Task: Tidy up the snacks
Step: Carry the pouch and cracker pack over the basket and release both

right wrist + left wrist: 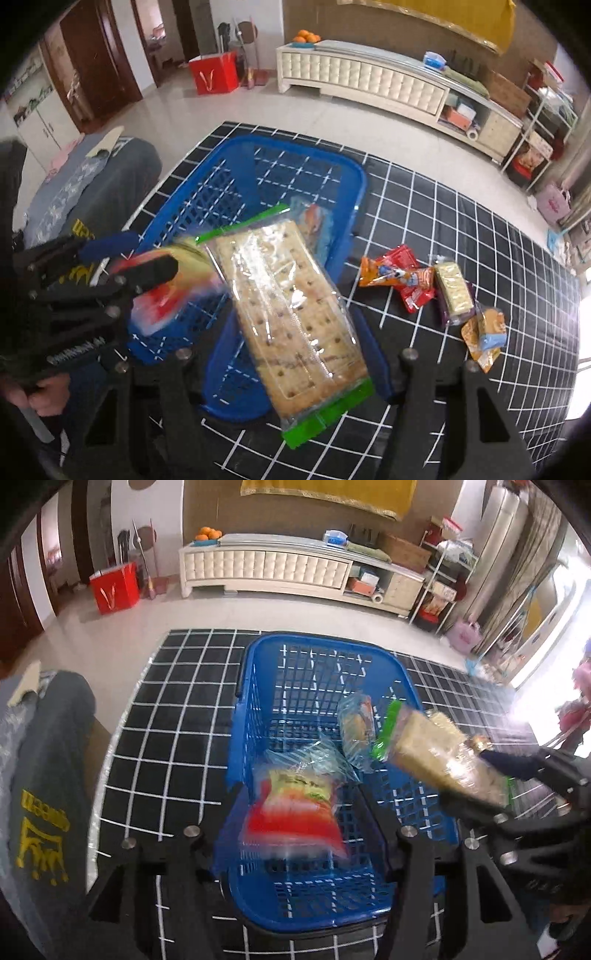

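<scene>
A blue plastic basket (258, 709) stands on the black, white-gridded table (166, 720). My left gripper (301, 801) is open above its near end. A blurred red and yellow snack packet (295, 812) lies loose between the fingers, with mesh showing beside the right one. My right gripper (299, 343) is shut on a long cracker pack with green ends (291, 314), held tilted over the basket's right rim (354, 206). A clear-wrapped snack (356, 723) leans inside the basket. In the right wrist view, the left gripper (133, 258) shows at left with the red packet (162, 302) at its tip.
Loose snacks lie on the table right of the basket: orange and red packets (395, 275), a small cracker pack (454, 291) and an orange packet (484, 332). A grey garment (48, 757) lies off the table's left edge. A person's hand (48, 398) holds the left gripper.
</scene>
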`<state>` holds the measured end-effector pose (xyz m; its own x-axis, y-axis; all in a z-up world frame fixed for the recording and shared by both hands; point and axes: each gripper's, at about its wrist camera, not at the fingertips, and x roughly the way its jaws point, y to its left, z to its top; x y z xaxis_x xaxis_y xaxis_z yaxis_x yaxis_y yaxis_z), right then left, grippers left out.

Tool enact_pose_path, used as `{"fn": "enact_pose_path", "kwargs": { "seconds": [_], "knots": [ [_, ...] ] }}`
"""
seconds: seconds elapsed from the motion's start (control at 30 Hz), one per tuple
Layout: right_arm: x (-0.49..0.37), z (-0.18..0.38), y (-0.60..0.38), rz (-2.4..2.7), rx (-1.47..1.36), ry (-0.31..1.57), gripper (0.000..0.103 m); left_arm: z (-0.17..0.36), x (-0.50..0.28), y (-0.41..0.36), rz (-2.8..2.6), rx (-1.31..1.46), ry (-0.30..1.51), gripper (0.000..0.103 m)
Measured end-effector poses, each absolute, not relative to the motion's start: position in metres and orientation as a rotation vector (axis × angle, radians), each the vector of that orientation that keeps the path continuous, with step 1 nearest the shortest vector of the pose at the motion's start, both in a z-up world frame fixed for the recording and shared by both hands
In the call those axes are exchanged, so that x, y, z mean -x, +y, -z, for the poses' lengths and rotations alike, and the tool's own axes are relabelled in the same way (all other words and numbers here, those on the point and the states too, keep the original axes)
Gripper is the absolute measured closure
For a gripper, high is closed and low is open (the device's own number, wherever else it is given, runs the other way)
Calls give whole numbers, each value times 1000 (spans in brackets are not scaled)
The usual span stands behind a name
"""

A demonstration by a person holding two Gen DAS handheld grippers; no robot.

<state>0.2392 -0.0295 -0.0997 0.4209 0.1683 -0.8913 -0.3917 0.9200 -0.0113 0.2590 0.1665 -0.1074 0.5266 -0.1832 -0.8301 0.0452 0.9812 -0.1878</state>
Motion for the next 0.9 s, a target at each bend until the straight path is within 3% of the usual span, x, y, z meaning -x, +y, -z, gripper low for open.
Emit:
{"fn": "enact_pose_path", "kwargs": {
  "seconds": [0.2,0.3,0.4,0.9],
  "knots": [
    [-243,113,-10,-394,257,1131,33,108,-245,173,118,83,1009,47],
    [-241,116,-3,-356,313,1106,18,112,-238,175,116,74,1020,47],
    [-238,112,-5,-360,315,1094,14,110,-233,176,116,65,1014,47],
    [-204,71,-43,-397,251,1009,12,86,-207,138,145,6,980,47]
  ]
}}
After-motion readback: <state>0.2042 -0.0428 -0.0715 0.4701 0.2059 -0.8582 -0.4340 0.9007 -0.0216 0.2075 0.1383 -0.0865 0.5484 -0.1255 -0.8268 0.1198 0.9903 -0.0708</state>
